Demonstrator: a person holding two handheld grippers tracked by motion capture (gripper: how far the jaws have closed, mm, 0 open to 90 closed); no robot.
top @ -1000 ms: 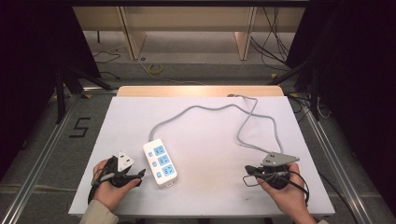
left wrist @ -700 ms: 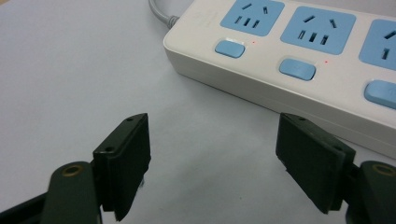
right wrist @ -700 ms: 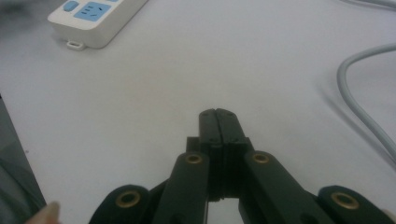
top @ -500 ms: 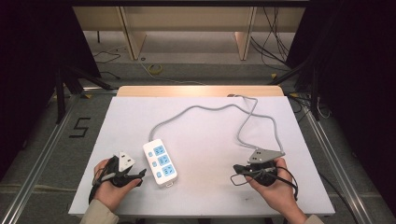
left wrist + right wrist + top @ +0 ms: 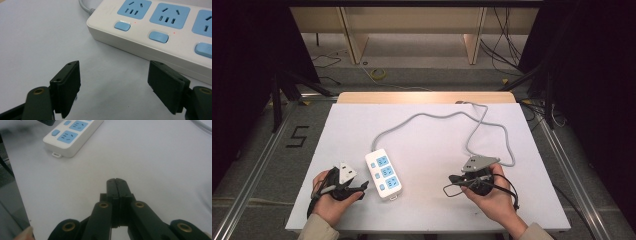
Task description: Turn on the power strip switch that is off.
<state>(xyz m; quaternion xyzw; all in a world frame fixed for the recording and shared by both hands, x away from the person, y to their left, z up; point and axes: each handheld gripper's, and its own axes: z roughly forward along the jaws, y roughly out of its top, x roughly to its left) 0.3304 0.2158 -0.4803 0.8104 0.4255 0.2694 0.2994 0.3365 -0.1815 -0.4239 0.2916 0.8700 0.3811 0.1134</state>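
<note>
Left gripper [image 5: 113,90], jaws spread wide, sat just beside the power strip [image 5: 383,173], seemingly ready to steady it. Right gripper [image 5: 116,182], clenched empty, hovered over the counter [image 5: 432,137], likely for pressing a switch.

Even overhead light is falling on the white rectangular table [image 5: 432,135], while the surroundings on either side are sinking into near-black. Soft shadows are lying under the white plastic power strip with blue sockets [image 5: 160,27] and beneath the black two-jaw left gripper [image 5: 117,87]. In the right gripper view, the far corners are blurring and the white surface is glaring slightly
</note>
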